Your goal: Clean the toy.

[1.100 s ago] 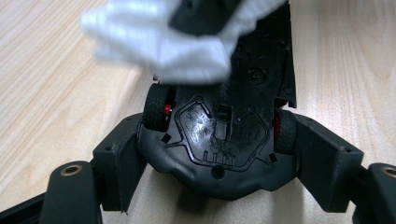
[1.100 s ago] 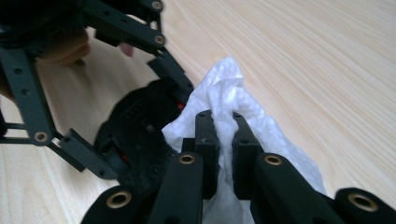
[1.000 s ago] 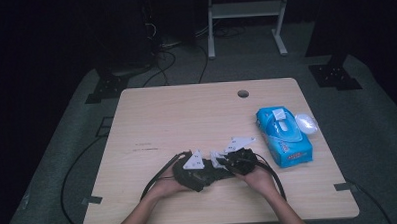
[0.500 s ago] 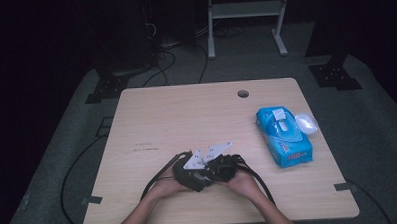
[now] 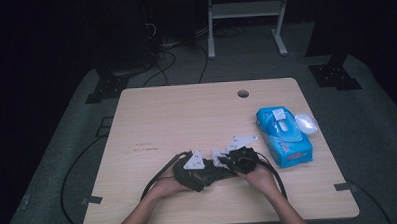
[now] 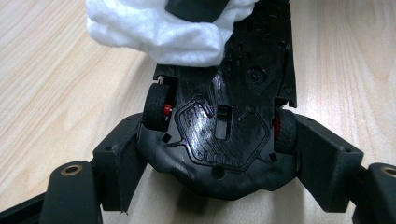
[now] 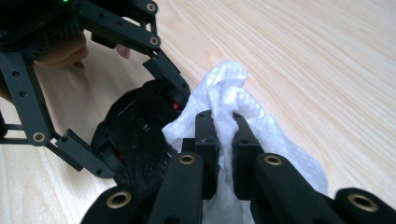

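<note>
Tool states: your left tool (image 6: 219,186) clamps the upturned toy car (image 6: 224,126) at six o'clock on the tabletop (image 5: 186,117); your right tool (image 7: 223,140) pinches the white wipe (image 7: 233,107). Keep the car steady, and draw the wipe along the underside with light, even strokes.

We see a glossy black plastic toy car (image 6: 219,135), a soft, dimpled white wipe (image 7: 233,112) and a matt, pale wood-grain table (image 5: 186,117).
</note>
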Tool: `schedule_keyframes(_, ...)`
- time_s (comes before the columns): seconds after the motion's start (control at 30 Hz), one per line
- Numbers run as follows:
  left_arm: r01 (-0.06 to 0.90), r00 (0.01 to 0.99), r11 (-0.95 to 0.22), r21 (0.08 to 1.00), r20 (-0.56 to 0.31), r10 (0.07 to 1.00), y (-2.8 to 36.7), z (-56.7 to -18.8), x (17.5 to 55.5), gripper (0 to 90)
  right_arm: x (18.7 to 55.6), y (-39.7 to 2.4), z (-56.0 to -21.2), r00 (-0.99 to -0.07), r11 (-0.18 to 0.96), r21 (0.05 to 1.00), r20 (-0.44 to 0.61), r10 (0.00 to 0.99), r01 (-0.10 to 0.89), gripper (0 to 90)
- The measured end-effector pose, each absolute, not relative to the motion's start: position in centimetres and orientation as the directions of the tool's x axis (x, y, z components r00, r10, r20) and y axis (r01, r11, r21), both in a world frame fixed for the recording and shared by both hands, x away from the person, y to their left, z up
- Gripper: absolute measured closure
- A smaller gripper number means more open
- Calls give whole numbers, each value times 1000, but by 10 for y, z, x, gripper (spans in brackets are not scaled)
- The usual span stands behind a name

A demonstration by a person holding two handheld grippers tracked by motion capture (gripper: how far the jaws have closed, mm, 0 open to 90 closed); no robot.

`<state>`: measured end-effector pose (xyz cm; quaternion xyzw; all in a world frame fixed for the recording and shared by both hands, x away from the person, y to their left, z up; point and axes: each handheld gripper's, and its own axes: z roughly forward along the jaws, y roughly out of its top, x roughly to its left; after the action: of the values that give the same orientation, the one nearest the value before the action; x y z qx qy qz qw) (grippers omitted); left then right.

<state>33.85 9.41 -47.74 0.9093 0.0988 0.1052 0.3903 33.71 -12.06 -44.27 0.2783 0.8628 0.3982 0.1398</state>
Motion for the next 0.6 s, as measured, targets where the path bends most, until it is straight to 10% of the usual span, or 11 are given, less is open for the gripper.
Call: schedule_keyframes(0.6, 103, 957, -671, 734, 111, 268, 96, -478, 338, 242, 312, -112, -452, -859, 557, 765, -10, 513, 323, 843)
